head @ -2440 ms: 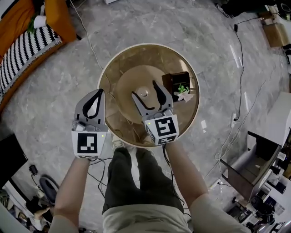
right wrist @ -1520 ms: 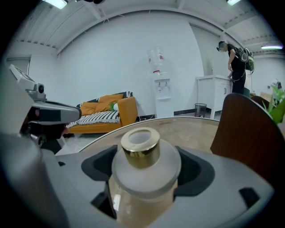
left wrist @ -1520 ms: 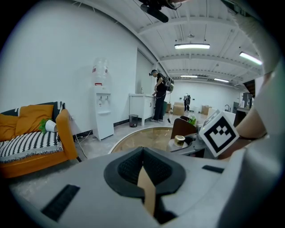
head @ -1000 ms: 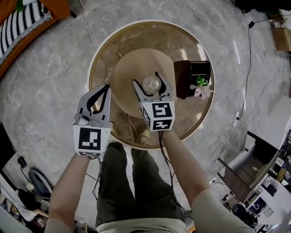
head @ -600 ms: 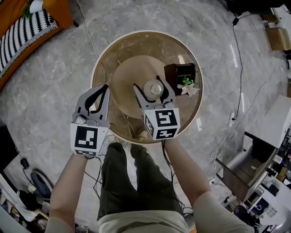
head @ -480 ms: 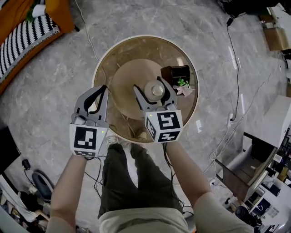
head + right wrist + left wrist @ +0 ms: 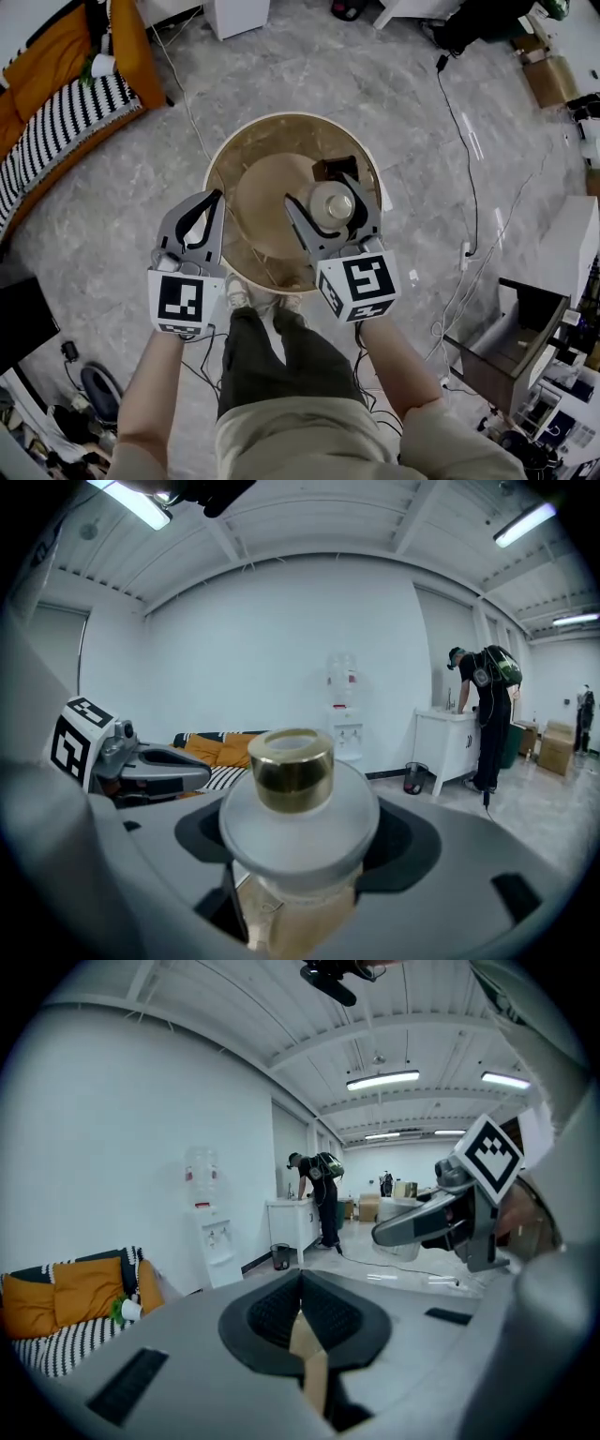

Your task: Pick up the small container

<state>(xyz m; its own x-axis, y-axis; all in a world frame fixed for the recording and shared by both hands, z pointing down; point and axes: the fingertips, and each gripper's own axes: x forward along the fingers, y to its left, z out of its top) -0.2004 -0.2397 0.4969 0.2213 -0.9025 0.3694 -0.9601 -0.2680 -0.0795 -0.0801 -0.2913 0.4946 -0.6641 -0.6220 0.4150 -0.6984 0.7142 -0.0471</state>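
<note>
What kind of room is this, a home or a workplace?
Probably a workplace, maybe a lab or office: ceiling strip lights, a water dispenser, and cables across the grey floor.

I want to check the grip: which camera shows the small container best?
The right gripper view: the small container fills its centre, held between the jaws. The head view shows it small, from above, in the right gripper. The left gripper view barely shows it.
</note>
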